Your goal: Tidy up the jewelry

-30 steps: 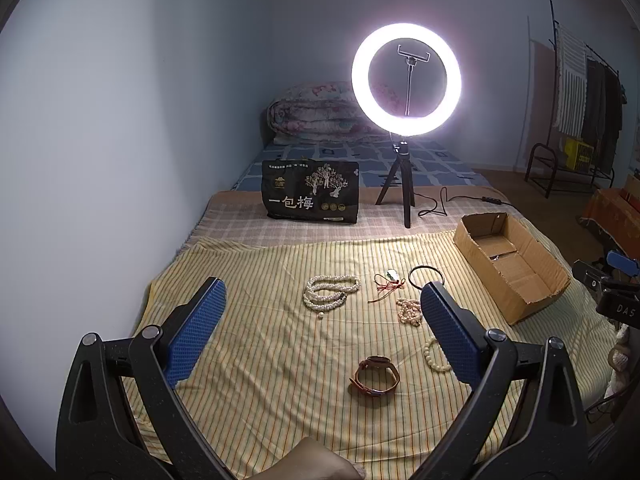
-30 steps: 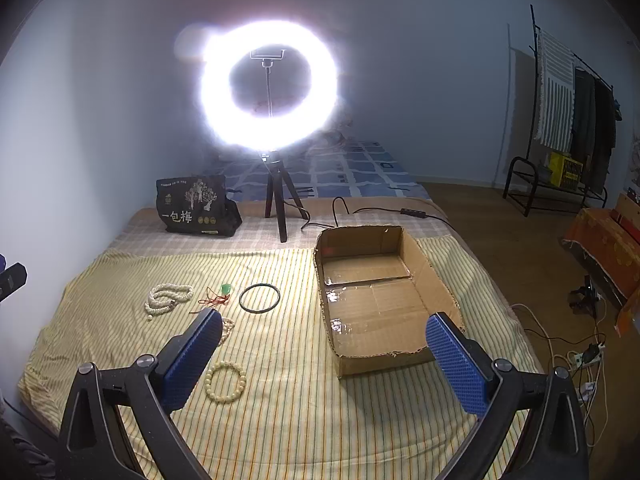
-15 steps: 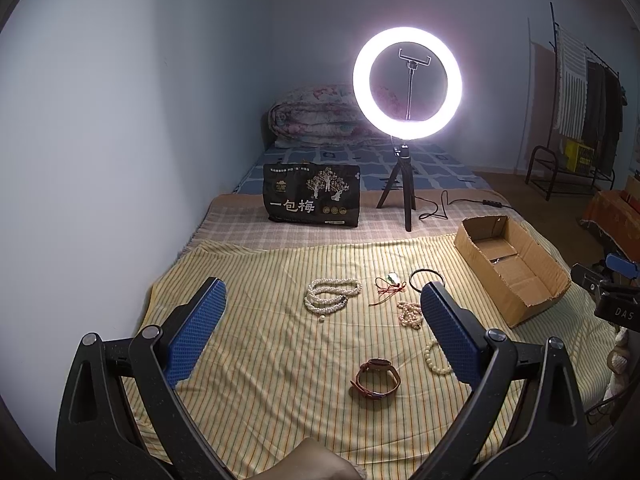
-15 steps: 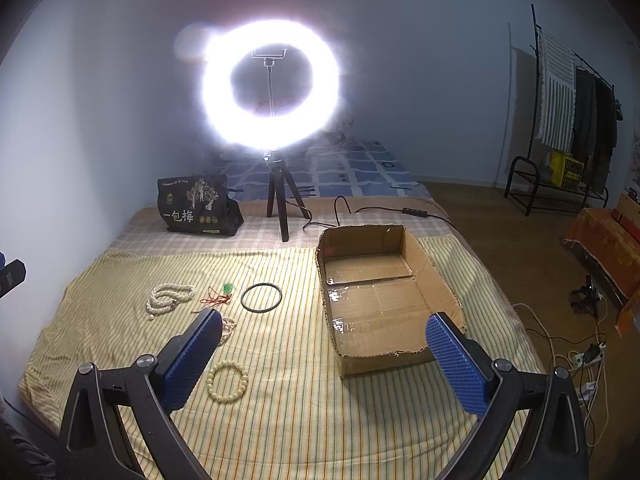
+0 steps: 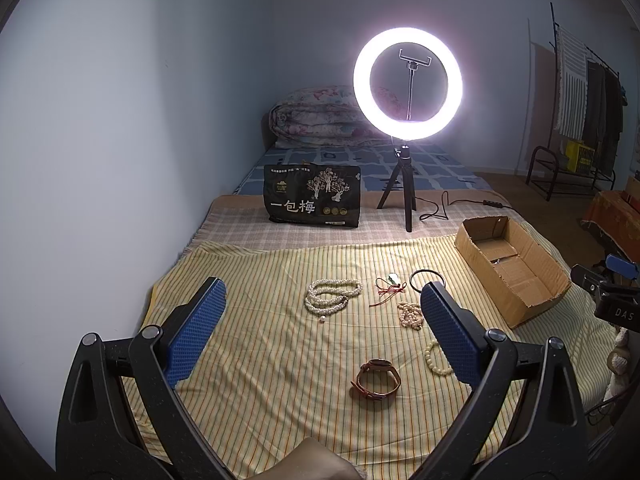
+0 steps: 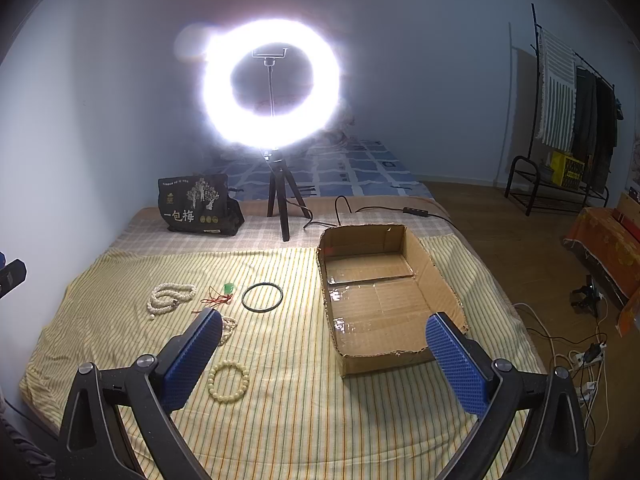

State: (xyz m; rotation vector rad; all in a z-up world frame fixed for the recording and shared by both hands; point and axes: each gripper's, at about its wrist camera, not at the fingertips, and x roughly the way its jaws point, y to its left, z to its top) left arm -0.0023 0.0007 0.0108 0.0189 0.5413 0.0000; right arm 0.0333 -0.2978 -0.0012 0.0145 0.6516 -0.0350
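Lying left of the empty cardboard box [image 6: 384,296]: bead strands [image 5: 332,296], black ring [image 6: 262,298], brown band [image 5: 376,378], possibly a watch. Left gripper [image 5: 320,328] and right gripper [image 6: 322,354] spread wide, holding nothing.

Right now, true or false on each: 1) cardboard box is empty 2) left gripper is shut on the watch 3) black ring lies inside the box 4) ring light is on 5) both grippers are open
1) True: the cardboard box holds no jewelry.
2) False: the left gripper is open, and the watch lies on the striped sheet.
3) False: the black ring lies on the sheet, beside the box.
4) True: the ring light glows.
5) True: the right gripper is open too.
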